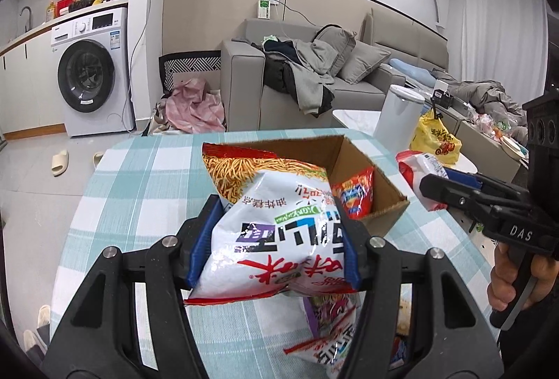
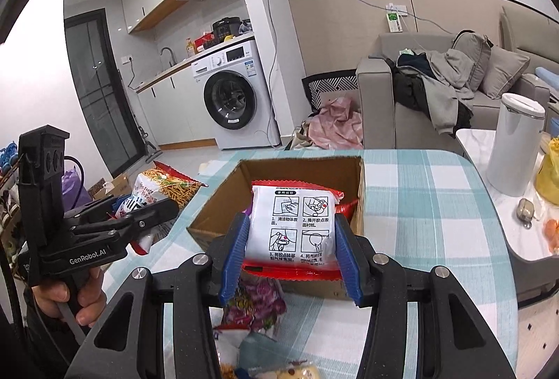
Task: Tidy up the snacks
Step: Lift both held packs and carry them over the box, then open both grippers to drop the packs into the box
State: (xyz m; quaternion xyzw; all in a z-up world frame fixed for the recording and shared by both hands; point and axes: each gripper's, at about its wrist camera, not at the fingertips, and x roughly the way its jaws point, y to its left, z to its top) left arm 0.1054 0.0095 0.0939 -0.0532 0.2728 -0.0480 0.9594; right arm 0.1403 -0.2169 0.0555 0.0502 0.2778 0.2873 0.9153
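The left gripper squeezes a big white crinkly noodle-snack bag, held up over the near side of the open brown cardboard box; the right gripper squeezes a small white packet with red edges above that box on the blue checked tablecloth

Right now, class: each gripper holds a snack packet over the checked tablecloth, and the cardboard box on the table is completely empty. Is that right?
Not quite. The cardboard box is not empty: the left wrist view shows a red snack packet inside it. The rest stands: the left gripper holds a noodle-snack packet, the right gripper a white packet, both above the checked tablecloth.
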